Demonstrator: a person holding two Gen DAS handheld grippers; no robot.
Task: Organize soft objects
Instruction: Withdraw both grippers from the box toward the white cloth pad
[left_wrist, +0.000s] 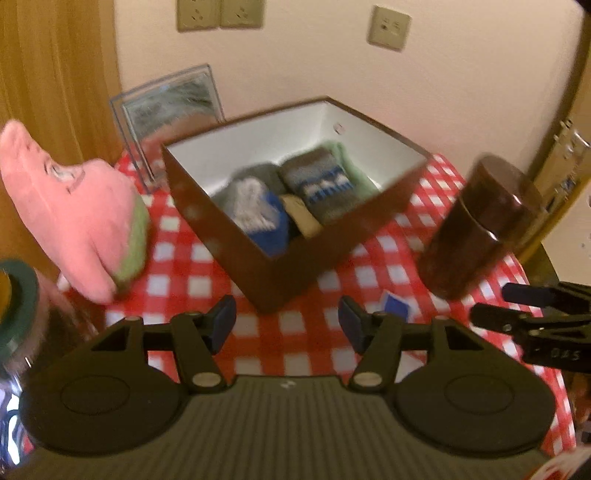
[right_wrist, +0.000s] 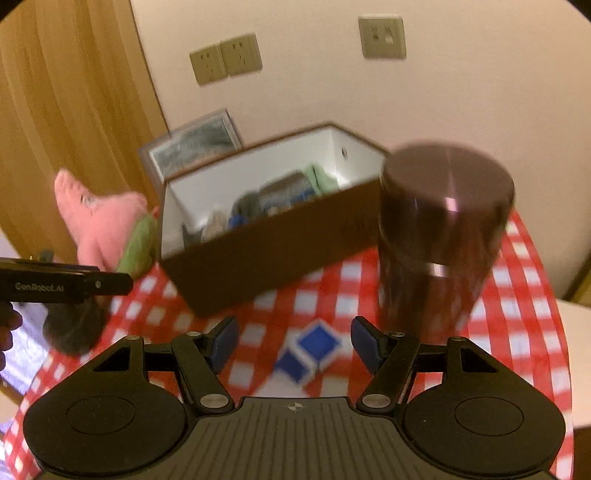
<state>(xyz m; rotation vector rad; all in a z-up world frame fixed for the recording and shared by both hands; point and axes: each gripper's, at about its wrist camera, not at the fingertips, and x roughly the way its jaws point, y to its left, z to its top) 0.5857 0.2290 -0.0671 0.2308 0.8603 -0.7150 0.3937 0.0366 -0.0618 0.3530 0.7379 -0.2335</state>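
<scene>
We take the brown box (left_wrist: 295, 206) as landmark: rolled socks (left_wrist: 321, 184) already lie inside it, while the pink plush (left_wrist: 77, 218) sits outside, just left of it. Near its front corner, our left gripper (left_wrist: 287, 325) and right gripper (right_wrist: 295, 341) both stand open and empty. Next, we judge, comes reaching left for the plush.

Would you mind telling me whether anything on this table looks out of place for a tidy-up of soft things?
The pink plush toy lies on the checked cloth left of the brown box, while the knitted socks are already inside the box. Both grippers are open with nothing between their fingers. Nothing looks spilled or damaged.
</scene>
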